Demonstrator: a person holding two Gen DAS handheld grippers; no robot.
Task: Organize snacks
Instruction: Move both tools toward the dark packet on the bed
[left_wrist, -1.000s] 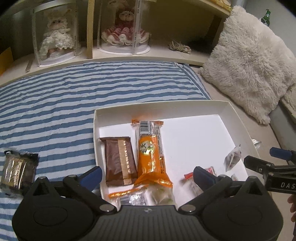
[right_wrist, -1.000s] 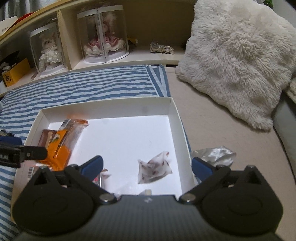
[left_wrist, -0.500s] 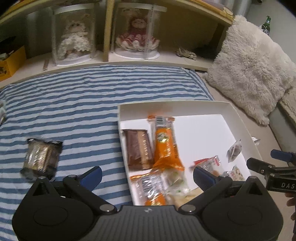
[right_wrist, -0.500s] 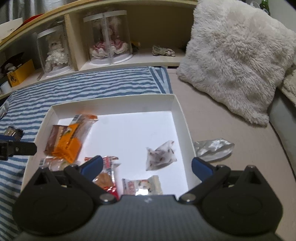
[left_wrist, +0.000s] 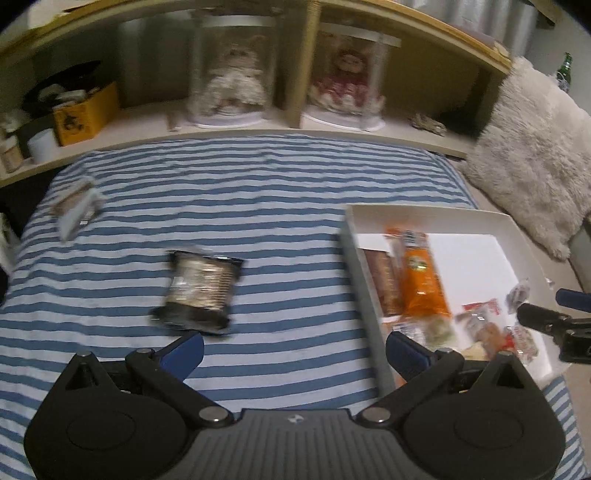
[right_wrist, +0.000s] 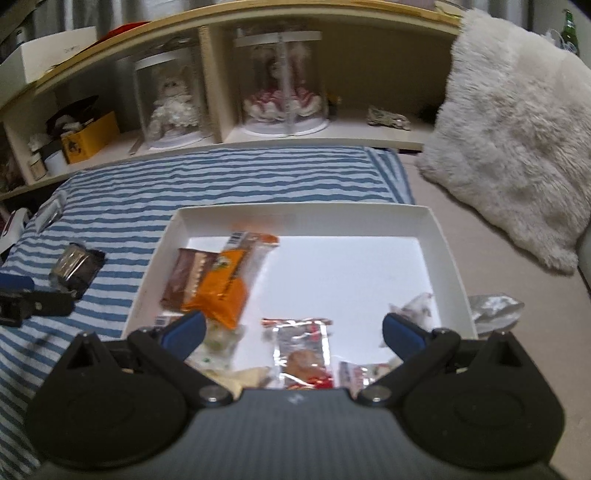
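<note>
Blurring dark snack packet (left_wrist: 201, 291); box (right_wrist: 448, 254) front edge hidden behind right gripper (right_wrist: 293, 332).

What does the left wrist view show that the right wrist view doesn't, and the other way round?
Only the left wrist view shows the left hand-held gripper head-on, open over the striped cover. Only the right wrist view shows the right hand-held gripper head-on, open above the white box, and the crumpled silvery wrapper lying outside the box's right wall. Both show the dark packet on the stripes left of the box, the orange packet and brown packet inside it, the two dolls under clear domes and the fluffy pillow.
</note>
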